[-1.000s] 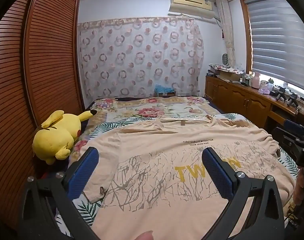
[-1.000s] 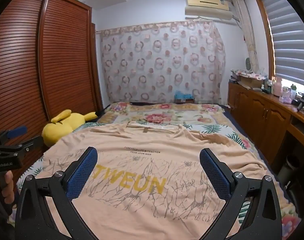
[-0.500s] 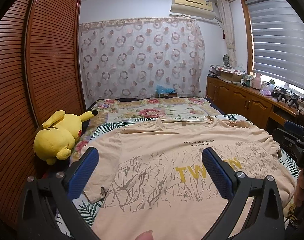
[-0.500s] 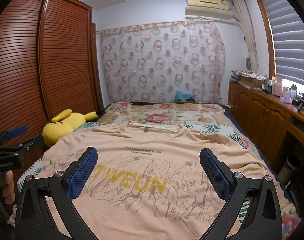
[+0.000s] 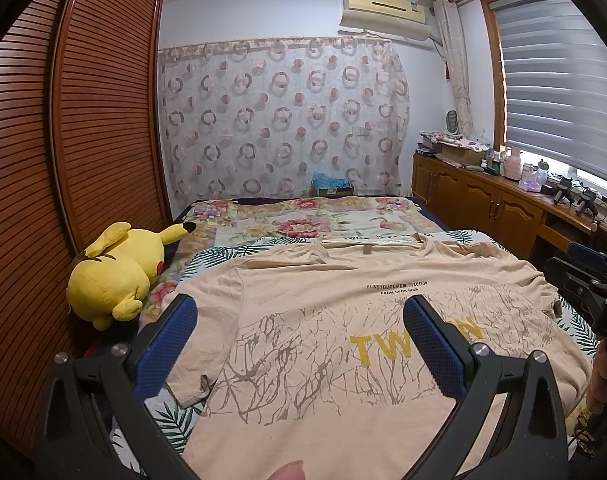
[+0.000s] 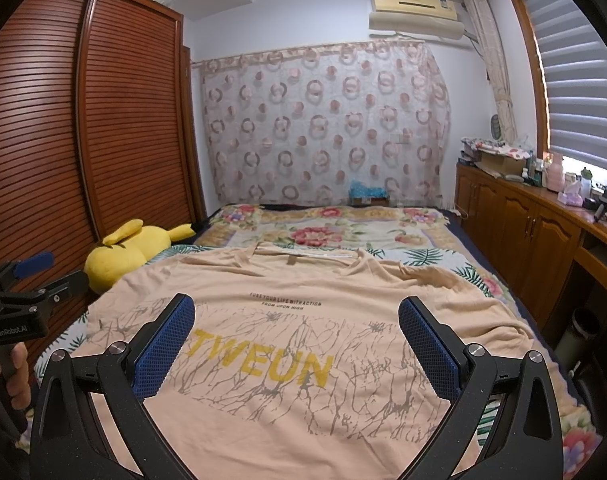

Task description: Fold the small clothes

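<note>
A peach T-shirt [image 5: 311, 304] with yellow letters and a grey crack print lies spread flat, front up, on the bed; it also shows in the right wrist view [image 6: 295, 320]. Its collar points to the far end. My left gripper [image 5: 299, 320] is open and empty, held above the shirt's left half. My right gripper [image 6: 297, 318] is open and empty above the shirt's middle. Each gripper shows at the edge of the other's view: the right one [image 5: 583, 280] and the left one [image 6: 27, 276].
A yellow plush toy [image 5: 115, 268] lies at the bed's left edge by the slatted wardrobe [image 5: 63, 160]. The floral bedspread [image 5: 303, 220] stretches beyond the shirt. A wooden cabinet [image 6: 523, 232] with clutter on top runs along the right under the window.
Both views have tilted up very slightly. The shirt lies as before and both grippers stay open.
</note>
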A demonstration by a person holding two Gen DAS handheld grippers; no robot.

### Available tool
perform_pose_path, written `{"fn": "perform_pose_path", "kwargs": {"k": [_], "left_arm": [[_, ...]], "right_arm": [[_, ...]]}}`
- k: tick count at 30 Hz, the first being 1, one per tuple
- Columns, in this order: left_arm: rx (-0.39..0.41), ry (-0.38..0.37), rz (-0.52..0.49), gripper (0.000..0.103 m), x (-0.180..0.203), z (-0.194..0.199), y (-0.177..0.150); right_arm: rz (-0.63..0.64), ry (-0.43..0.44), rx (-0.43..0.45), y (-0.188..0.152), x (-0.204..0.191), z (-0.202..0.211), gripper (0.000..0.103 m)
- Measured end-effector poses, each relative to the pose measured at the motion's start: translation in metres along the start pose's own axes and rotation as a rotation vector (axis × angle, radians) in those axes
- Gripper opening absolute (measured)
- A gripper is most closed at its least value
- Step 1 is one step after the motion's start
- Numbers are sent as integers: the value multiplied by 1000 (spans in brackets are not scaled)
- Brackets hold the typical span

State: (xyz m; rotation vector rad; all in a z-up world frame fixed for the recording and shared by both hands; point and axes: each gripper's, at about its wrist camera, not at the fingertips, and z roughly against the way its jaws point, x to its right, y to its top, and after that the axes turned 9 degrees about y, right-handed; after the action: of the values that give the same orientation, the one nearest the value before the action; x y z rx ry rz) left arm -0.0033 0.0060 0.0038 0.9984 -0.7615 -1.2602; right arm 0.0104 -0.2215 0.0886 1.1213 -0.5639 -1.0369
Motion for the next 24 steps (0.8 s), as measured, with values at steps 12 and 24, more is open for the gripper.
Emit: {"fn": "perform_pose_path", "kwargs": {"k": [12, 24], "left_arm": [[4, 1, 0, 103, 0, 2, 2], [6, 1, 0, 103, -1, 3, 2]], "right_arm": [[-1, 0, 0, 0, 0, 0, 103], [0, 0, 0, -1, 0, -1, 103]]}}
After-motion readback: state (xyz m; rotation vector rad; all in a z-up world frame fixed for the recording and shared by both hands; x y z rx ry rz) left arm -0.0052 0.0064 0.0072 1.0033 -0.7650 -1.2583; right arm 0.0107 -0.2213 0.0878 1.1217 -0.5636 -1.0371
